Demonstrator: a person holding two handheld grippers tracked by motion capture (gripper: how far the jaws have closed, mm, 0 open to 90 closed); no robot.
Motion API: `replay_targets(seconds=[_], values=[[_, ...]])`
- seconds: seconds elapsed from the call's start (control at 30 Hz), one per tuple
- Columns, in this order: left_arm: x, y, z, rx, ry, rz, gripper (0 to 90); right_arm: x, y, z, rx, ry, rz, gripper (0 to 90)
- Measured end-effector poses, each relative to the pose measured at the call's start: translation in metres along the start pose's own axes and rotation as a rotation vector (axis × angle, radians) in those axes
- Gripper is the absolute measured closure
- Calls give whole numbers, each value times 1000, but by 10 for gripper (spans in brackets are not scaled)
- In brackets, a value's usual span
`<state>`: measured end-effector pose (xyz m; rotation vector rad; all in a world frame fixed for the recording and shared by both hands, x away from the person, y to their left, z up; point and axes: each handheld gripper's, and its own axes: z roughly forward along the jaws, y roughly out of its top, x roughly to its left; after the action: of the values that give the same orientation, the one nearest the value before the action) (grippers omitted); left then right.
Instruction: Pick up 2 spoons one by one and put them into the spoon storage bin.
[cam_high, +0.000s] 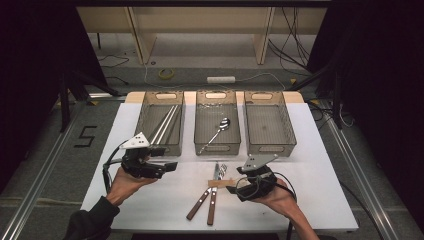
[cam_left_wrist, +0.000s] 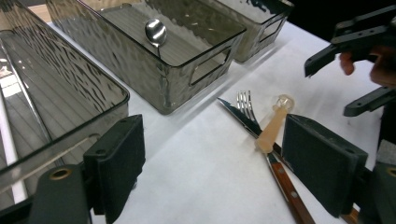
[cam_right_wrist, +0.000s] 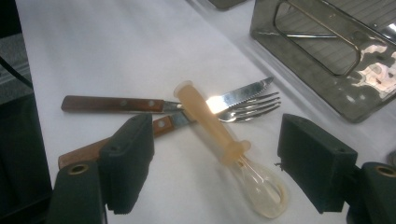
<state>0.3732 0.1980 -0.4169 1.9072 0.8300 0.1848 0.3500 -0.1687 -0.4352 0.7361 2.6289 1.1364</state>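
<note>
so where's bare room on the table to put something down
Bare white table right of the right tongs, and left of the knife toward the near edge. Crowded mid-front: knife, fork and silicone spoon overlap.

A lab: black curtains (cam_high: 30, 75), floor cables (cam_high: 295, 40), aluminium rails (cam_high: 40, 175).

Left gripper (cam_high: 172, 165): jaws wide apart, nothing between them. Right gripper (cam_high: 239, 176): jaws likewise spread, nothing gripped.

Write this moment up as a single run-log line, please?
left gripper: open, empty | right gripper: open, over silicone baby spoon | spoon lies across knife and fork | metal spoon in middle bin
</note>
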Motion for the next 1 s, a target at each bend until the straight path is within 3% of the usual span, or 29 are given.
replay_targets(seconds=[0.2, 0.33, 0.63, 1.0], values=[[-1, -9, -8, -31, -19, -6, 196, -1, 5, 5, 51, 14, -34, 302], [-4, -13, -10, -16, -1, 22, 187, -3, 10, 8, 81, 21, -64, 313], [-6, -18, -15, -30, 15, 16, 166, -7, 19, 18, 144, 28, -99, 325], [-9, -19, -17, -47, 22, 37, 161, -8, 29, 28, 214, 30, -146, 347]])
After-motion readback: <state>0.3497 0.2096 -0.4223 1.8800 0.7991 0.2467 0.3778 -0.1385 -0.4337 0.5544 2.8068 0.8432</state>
